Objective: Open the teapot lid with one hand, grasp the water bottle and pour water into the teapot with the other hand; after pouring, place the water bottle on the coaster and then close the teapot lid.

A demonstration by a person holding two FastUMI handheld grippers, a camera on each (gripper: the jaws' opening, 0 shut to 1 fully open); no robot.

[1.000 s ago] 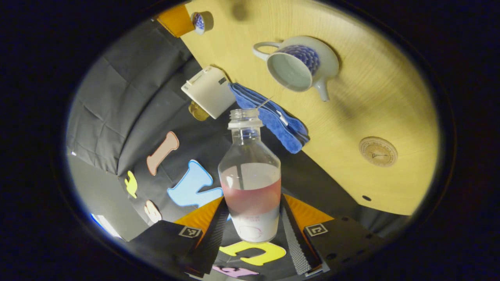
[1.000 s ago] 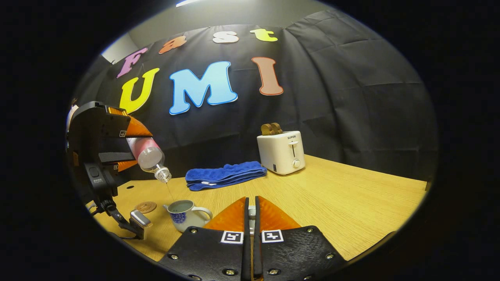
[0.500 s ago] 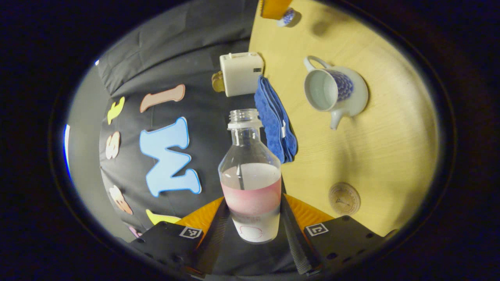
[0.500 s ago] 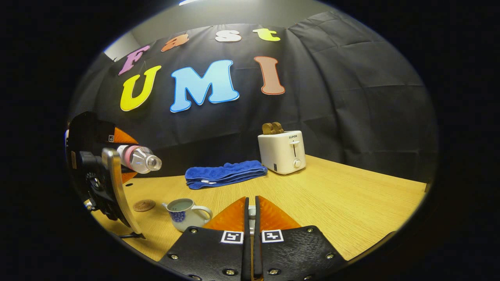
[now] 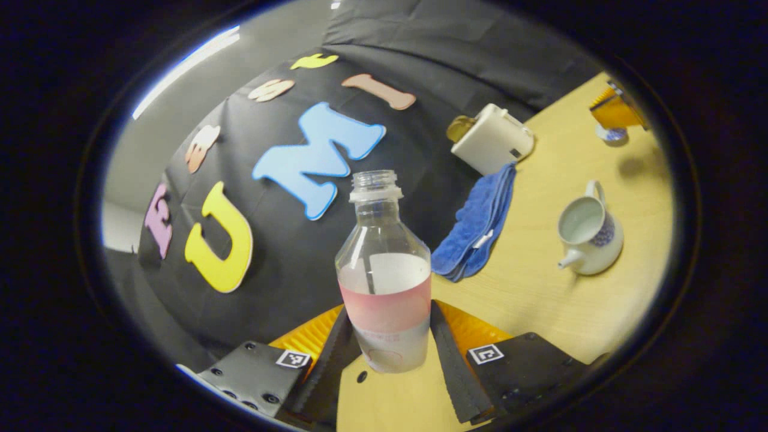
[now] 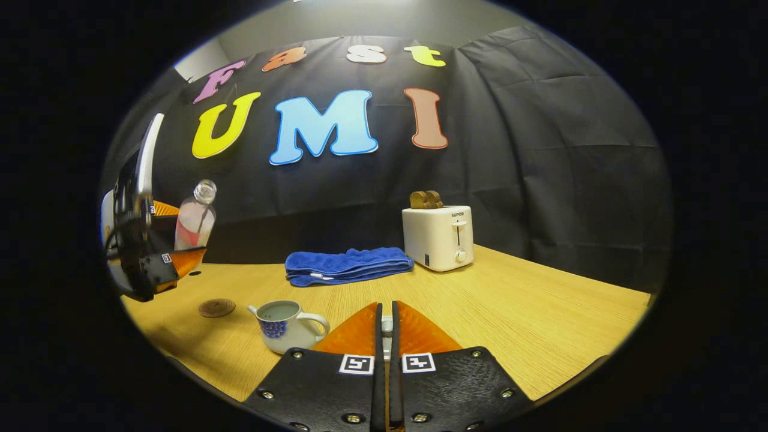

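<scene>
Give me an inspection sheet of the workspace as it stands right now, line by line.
Surface: wooden table, bare grain on the near right part.
Job's things: teapot stands open with liquid inside; water bottle uncapped, held near upright off the table; coaster bare, left of the teapot; teapot lid pinched in the right gripper.
Clutter: folded blue towel; white toaster with bread in its slots.
Grippers: left gripper clamps the bottle's lower body; right gripper fingers close together on the lid.
Cables: nothing seen.
Surroundings: black cloth wall behind the table.
</scene>
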